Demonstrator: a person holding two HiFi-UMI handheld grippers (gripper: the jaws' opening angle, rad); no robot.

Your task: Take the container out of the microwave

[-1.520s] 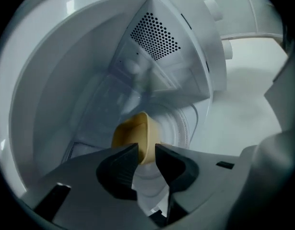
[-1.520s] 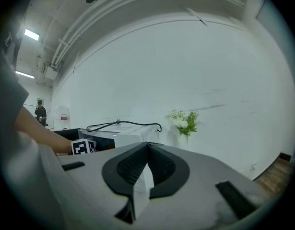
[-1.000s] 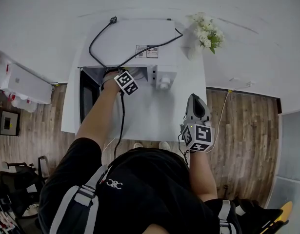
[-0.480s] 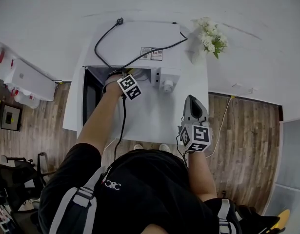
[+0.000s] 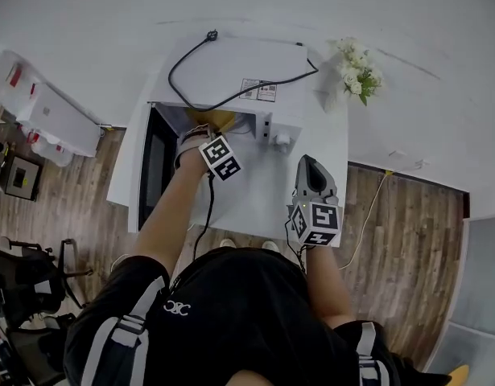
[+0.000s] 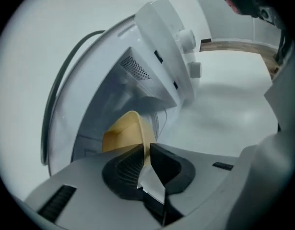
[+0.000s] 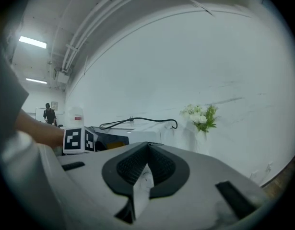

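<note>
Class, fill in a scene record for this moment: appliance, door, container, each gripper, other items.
appliance: microwave on a white table
door: door swung open, at the head view's left
container: yellow container at the microwave's opening
left gripper: left gripper, jaws have just been closing, shut on the container's rim
right gripper: right gripper shut, empty, over the table
other items: flowers beside the microwave
</note>
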